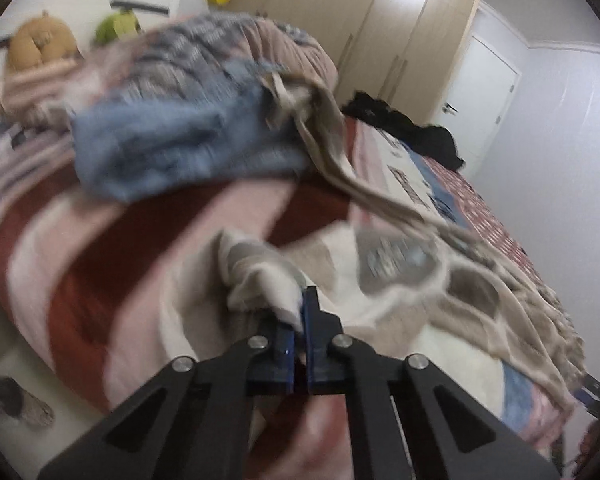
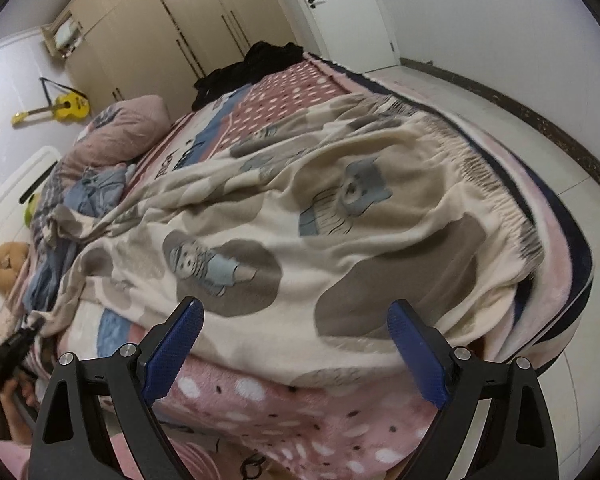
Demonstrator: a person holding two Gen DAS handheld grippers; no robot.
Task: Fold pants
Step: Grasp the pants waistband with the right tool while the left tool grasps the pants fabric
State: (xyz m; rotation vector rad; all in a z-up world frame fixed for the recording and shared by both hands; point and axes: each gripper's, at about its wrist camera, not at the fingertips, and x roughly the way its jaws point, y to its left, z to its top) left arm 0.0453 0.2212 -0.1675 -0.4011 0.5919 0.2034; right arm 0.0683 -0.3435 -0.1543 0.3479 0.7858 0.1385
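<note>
My left gripper [image 1: 300,320] is clenched on 1 edge of the pants [image 2: 340,240], lifting it to fold, while my right gripper [image 2: 296,320] hangs released over them spread on the bed [image 2: 556,280].

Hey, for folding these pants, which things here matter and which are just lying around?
Part of the job:
- cream patterned pants, spread on the bed
- left gripper, shut on the pants
- right gripper, open

Just lying about:
- blue clothes
- black garment
- yellow guitar
- plush toy
</note>
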